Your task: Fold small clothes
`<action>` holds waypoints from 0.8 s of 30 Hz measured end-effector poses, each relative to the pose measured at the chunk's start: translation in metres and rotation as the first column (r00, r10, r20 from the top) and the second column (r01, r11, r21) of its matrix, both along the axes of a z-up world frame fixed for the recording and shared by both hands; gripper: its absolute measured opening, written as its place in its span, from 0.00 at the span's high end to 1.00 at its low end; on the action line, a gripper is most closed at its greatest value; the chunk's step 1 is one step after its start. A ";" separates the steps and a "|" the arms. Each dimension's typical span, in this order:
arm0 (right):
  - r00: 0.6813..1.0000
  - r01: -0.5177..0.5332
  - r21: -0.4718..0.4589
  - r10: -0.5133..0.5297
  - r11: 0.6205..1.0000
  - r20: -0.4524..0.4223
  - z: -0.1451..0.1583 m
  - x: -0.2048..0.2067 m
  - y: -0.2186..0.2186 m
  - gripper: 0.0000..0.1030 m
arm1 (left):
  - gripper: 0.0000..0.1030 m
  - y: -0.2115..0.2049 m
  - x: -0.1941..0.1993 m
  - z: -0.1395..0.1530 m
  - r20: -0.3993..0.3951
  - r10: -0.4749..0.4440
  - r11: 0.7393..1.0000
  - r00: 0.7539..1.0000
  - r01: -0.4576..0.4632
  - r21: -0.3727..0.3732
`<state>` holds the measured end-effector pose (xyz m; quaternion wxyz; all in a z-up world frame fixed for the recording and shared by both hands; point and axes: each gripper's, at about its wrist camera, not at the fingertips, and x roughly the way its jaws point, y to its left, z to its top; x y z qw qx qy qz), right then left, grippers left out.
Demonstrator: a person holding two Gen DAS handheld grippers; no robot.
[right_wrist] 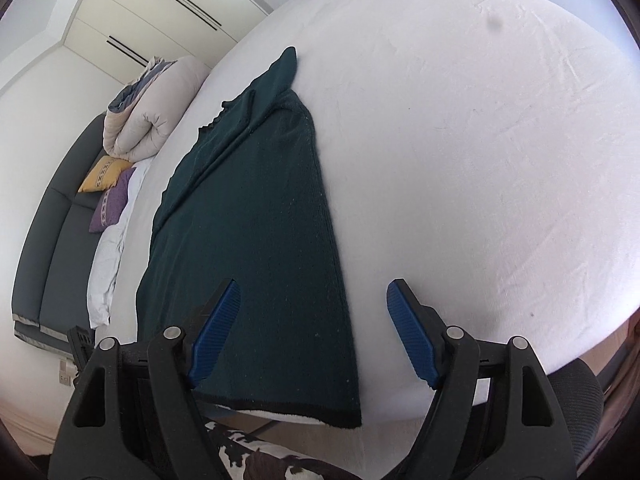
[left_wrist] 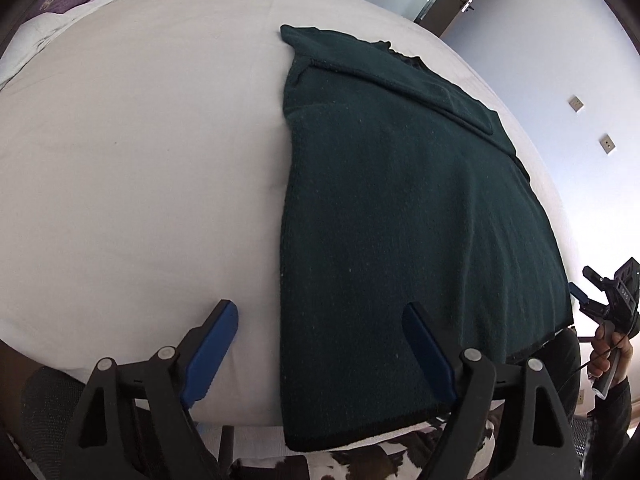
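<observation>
Dark green sweater (left_wrist: 400, 220) flat on white bed (left_wrist: 140, 160), hem overhanging near edge. Left gripper (left_wrist: 320, 344) and right gripper (right_wrist: 314, 332) wide open, holding nothing. Risk: single-layer pinch (sleeves folded in) undoing the fold.

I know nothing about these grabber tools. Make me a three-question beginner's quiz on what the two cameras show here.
1. True or false: the left gripper has its jaws clamped on the dark green sweater.
2. The sweater's near hem: A) bunched mid-bed, B) hanging over the white bed's near edge, C) rolled up.
3. Fill in: the right gripper's jaws stand ____.

Key: 1 false, both grippers are open and hold nothing. 2 B. 3 open.
</observation>
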<state>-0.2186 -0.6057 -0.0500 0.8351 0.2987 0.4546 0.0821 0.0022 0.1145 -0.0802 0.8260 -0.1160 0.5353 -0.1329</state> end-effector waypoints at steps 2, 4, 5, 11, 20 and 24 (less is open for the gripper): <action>1.000 -0.016 -0.001 0.016 1.000 -0.004 0.002 -0.005 0.000 0.27 | 0.23 -0.001 -0.004 -0.001 -0.015 -0.022 1.000 1.000 0.022 -0.002; 1.000 -0.022 0.006 0.022 1.000 -0.006 0.002 -0.009 -0.001 0.27 | 0.29 0.001 -0.007 -0.002 -0.027 -0.031 1.000 0.999 0.031 -0.006; 1.000 -0.021 0.015 0.021 1.000 -0.009 0.000 -0.012 -0.003 0.27 | 0.34 0.003 -0.007 -0.003 -0.033 -0.027 1.000 0.999 0.027 -0.010; 1.000 -0.007 0.080 0.008 0.997 -0.016 -0.005 -0.024 -0.011 0.27 | 0.58 0.014 -0.009 -0.006 -0.113 -0.023 0.998 0.993 0.016 -0.061; 0.999 -0.021 0.090 0.025 0.996 -0.042 -0.004 -0.028 -0.010 0.27 | 0.64 0.010 -0.007 -0.007 -0.195 -0.021 0.998 0.981 0.010 -0.058; 0.998 -0.003 0.087 0.008 0.996 -0.057 -0.003 -0.033 -0.016 0.27 | 0.94 0.008 -0.006 -0.010 -0.206 -0.024 0.999 0.978 0.013 -0.051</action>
